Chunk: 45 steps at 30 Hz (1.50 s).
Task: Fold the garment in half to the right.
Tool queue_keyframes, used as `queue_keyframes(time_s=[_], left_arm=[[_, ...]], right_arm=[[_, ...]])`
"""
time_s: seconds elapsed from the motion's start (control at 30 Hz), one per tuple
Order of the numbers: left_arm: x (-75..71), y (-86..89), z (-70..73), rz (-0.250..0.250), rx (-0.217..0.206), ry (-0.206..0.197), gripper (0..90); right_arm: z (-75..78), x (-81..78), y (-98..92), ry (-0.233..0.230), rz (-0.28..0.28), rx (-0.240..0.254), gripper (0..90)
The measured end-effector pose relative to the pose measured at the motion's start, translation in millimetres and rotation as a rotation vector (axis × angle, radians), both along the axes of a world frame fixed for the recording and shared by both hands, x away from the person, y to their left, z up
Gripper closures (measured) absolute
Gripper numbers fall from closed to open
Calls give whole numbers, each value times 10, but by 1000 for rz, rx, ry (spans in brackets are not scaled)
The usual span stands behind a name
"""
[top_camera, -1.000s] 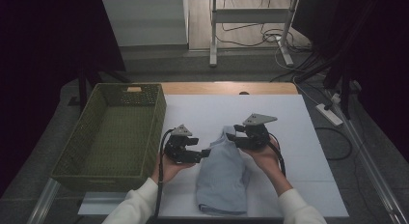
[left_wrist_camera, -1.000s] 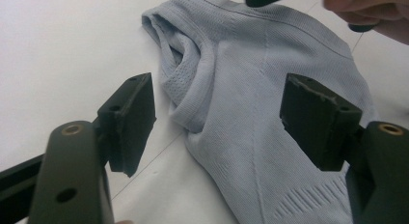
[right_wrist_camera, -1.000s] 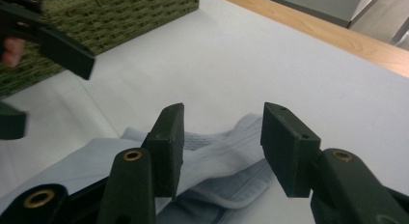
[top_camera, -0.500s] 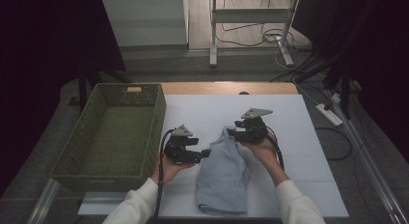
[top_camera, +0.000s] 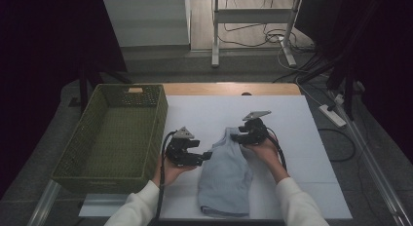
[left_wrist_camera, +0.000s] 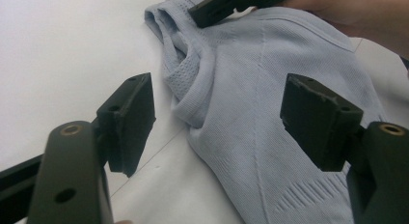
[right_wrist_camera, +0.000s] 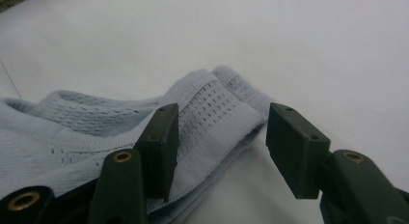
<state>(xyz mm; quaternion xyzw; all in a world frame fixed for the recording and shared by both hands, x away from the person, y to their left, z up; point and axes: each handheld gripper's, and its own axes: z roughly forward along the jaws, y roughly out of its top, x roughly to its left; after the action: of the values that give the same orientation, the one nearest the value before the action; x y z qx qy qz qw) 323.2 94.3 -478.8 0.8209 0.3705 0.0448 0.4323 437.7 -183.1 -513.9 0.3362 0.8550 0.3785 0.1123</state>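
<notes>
Both grippers spread at blue top [top_camera: 225, 172]; right gripper [right_wrist_camera: 219, 137], jaws just opening, should straddle its strap end squarely; left gripper [left_wrist_camera: 217, 122] beside it.

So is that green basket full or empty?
Empty: the high view looks straight into the green woven basket, showing bare woven floor. The light blue garment lies outside on the white table.

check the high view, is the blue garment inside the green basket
No, the blue garment lies flat on the white table, beside the green basket.
</notes>
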Motion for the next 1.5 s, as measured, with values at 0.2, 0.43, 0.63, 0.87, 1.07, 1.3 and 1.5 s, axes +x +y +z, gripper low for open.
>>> queue_keyframes(time_s=[0.2, 0.43, 0.63, 0.87, 1.07, 1.3, 1.5], left_arm=[[-8, 22, -4, 8, -2, 2, 282], [-12, 32, -6, 10, -3, 3, 282], [1, 26, -15, 4, -2, 6, 280], [11, 33, -16, 2, -7, 8, 281], [14, 34, -19, -1, -10, 8, 281], [15, 38, -19, 0, -12, 8, 281], [22, 40, -24, 0, -11, 12, 281]], right_arm=[[-105, 74, 10, 16, 10, -10, 405], [-135, 117, 47, 13, 19, -10, 407], [-143, 113, 81, 23, 46, 24, 738], [-70, 125, 190, -35, 59, 11, 784], [66, 223, 237, -83, 5, 48, 784], [14, 334, 271, -71, -13, 15, 777], [-35, 351, 242, -54, -63, 16, 615]])
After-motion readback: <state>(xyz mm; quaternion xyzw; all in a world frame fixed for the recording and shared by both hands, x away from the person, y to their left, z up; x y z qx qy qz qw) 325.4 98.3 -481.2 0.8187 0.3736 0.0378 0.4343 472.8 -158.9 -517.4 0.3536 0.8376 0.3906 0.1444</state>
